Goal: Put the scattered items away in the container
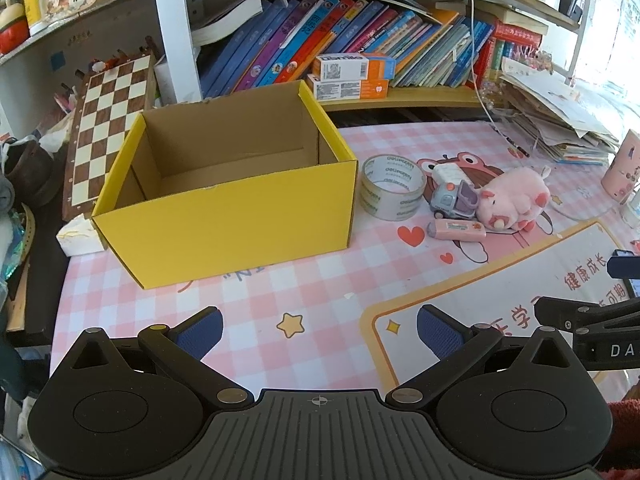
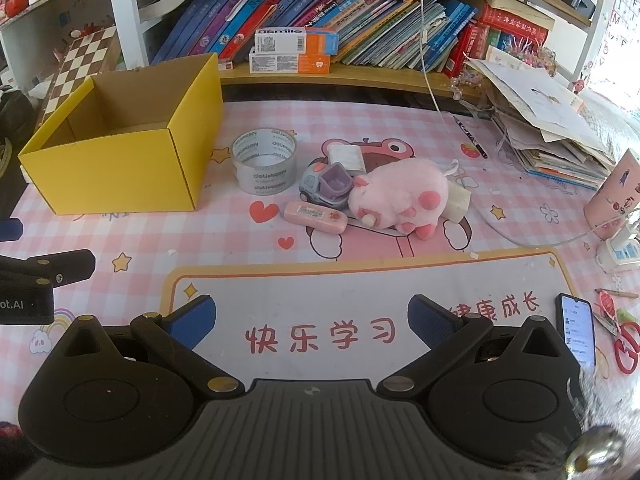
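Note:
An open yellow cardboard box [image 1: 224, 224] [image 2: 116, 172] stands on the pink checked mat, with nothing visible inside. To its right lie a roll of clear tape [image 1: 394, 188] [image 2: 265, 160], a small grey toy truck [image 1: 454, 198] [image 2: 326, 186], a pink plush pig [image 1: 512, 200] [image 2: 400, 198], a pink flat case [image 1: 458, 230] [image 2: 316, 214] and a white card [image 2: 347, 158]. My left gripper [image 1: 319, 330] hovers open near the mat's front, short of the box. My right gripper [image 2: 312, 320] is open too, well in front of the toys.
A bookshelf with leaning books [image 1: 340, 36] runs behind the mat, with a chessboard [image 1: 108, 128] at the left. A paper stack [image 2: 544, 128] and pink cup [image 2: 614, 200] sit at the right. A phone [image 2: 578, 328] and red scissors [image 2: 626, 344] lie front right.

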Tool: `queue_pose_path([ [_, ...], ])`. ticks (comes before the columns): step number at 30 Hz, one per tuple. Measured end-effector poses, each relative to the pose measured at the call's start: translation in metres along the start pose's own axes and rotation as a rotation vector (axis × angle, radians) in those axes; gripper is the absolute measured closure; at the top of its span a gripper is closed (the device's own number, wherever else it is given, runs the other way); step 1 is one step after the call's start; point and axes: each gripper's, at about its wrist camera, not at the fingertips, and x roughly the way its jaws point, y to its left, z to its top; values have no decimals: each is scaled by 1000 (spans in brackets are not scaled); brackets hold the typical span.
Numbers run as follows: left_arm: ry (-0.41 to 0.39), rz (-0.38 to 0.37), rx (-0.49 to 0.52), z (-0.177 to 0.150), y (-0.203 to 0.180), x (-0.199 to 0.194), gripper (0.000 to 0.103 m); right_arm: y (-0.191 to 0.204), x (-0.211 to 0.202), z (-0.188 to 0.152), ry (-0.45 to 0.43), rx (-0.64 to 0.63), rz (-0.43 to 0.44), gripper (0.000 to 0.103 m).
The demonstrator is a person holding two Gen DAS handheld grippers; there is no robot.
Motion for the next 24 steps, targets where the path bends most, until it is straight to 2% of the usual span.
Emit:
queue_pose_path([
  [24,-8,-9,2,-1,0,-2,0,-1,-3,-4,-2,15,-12,0],
])
